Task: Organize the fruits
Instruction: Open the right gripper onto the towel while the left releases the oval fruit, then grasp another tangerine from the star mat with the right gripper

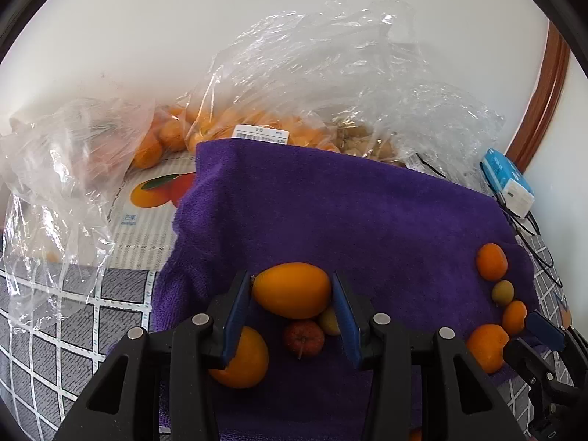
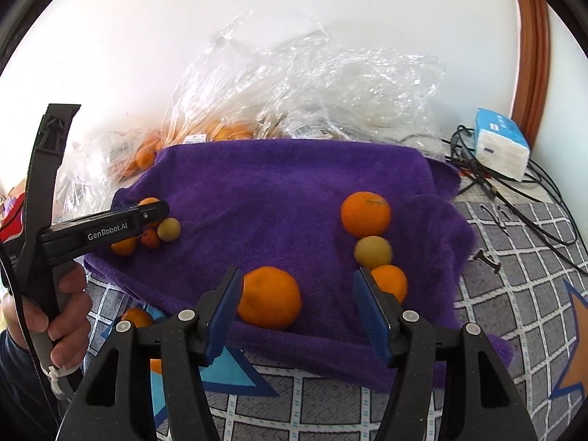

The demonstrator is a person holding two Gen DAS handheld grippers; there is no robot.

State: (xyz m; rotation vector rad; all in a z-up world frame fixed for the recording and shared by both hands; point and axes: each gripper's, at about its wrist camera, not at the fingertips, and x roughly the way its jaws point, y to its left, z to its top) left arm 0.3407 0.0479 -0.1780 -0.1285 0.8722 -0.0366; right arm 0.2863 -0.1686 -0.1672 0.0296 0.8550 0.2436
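left tongs (image 1: 292, 296): clenched on the oval orange fruit (image 1: 292, 289) — blue pads on its two long ends, fruit lifted just over the near-left cluster on the purple towel (image 1: 349, 213).
grip note: skin looks smooth and waxy, so likely slippery; end-to-end hold on an oval can squirt out. I'd judge the mid-belly, across the short axis, the safer hold. Light fruit, soft flesh — moderate squeeze only.
under left tongs: round orange (image 1: 244, 358) near-left, small red fruit (image 1: 304, 338) and a yellow-green one (image 1: 329, 320) touching each other. Red one is tiny and looks bruisable; it would need a near-shut approach.
right tongs (image 2: 297, 307): released, jaws wide, hovering at the near edge of the towel. A mandarin (image 2: 270, 297) sits just inside the left pad, off-centre, not gripped.
mandarin handling: loose peel gives under pressure, round so it rolls — centre the jaws on its equator first.
right row: big orange (image 2: 365, 214) far, olive-yellow fruit (image 2: 373, 252) in the middle, small orange (image 2: 391, 282) near, all touching in a line — the small one is just beside the right pad, so a bump risk.
towel: soft pile, damps rolling.
far side: clear plastic bags (image 2: 294, 84) with more fruit against the wall.
far right: tissue pack (image 2: 501, 143) and cables (image 2: 514, 187) on the worktop (image 2: 514, 312).
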